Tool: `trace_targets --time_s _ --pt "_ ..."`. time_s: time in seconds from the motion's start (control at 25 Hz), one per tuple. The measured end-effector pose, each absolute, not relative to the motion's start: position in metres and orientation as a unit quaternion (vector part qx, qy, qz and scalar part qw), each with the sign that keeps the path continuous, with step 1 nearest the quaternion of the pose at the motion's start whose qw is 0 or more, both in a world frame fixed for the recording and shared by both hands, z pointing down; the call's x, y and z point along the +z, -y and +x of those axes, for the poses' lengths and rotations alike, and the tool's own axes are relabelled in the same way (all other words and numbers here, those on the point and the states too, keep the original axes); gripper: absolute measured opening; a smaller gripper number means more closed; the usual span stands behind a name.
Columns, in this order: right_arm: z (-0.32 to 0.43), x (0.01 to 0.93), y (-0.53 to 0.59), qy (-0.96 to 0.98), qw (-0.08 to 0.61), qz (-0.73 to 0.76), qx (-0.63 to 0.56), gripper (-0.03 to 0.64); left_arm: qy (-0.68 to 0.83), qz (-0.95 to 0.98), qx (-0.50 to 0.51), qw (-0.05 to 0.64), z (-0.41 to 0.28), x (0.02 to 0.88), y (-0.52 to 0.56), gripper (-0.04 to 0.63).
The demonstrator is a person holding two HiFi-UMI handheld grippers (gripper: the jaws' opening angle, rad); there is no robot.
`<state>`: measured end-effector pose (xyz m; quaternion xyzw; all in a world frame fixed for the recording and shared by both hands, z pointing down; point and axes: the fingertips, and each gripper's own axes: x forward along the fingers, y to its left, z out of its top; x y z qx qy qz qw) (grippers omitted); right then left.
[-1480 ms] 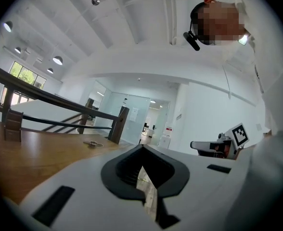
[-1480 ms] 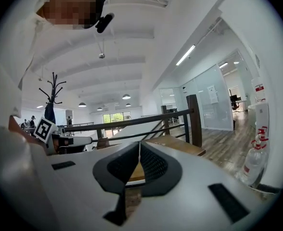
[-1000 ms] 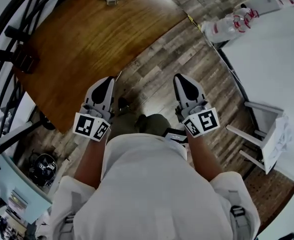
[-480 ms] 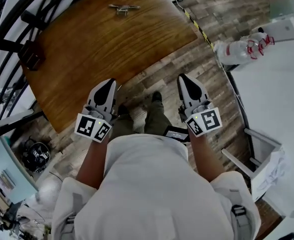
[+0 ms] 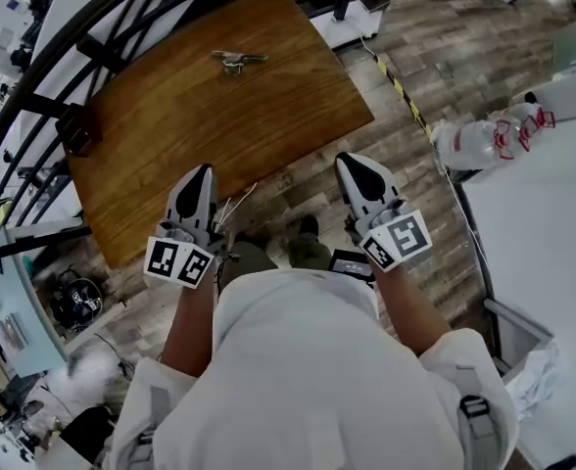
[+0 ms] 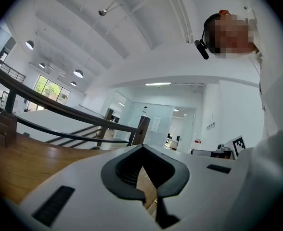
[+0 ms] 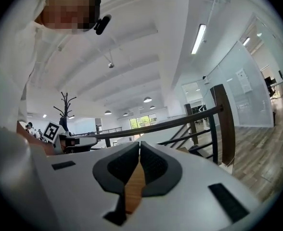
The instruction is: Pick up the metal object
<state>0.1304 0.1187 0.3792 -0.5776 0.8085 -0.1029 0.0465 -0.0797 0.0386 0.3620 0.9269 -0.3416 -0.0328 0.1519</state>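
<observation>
The metal object (image 5: 235, 61), a small silvery cleat-shaped piece, lies near the far edge of the brown wooden table (image 5: 190, 135). Both grippers are held close to the person's body, short of the table's near edge and far from the object. My left gripper (image 5: 202, 172) is shut with nothing in it, and its tips meet in the left gripper view (image 6: 142, 148). My right gripper (image 5: 352, 161) hangs over the plank floor, also shut and empty (image 7: 140, 146). Both gripper views point upward at ceiling and railing, so neither shows the object.
A black stair railing (image 5: 63, 57) curves along the table's left and far sides. Clear plastic bottles (image 5: 484, 140) lie beside a white table (image 5: 552, 233) at the right. Yellow-black tape (image 5: 401, 91) runs across the wood floor. Clutter sits at the lower left (image 5: 72, 306).
The person has stepped toward the table, so the table and the metal object sit lower and nearer in the head view. Both grippers stay shut in front of the body.
</observation>
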Motion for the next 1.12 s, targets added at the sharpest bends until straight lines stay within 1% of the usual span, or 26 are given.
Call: trace_targets --time_s 0.32,0.64,0.8,1.12 --pt "0.147 0.408 -0.080 -0.816 0.048 -0.560 -0.135 0.026 0.367 0.915 -0.017 0.168 -0.074 0.385 -0.014 0.009" --pt "0.151 0.412 -0.003 -0.826 0.004 -0.549 -0.127 0.026 0.370 0.908 -0.044 0.190 -0.061 0.405 0.067 0.009" --pt "0.145 0.420 0.044 -0.828 -0.017 -0.544 -0.135 0.026 0.368 0.906 -0.047 0.203 -0.066 0.418 0.108 0.009" --pt "0.126 0.427 0.106 -0.841 -0.036 -0.523 -0.135 0.026 0.370 0.898 -0.057 0.231 -0.082 0.441 0.147 0.009"
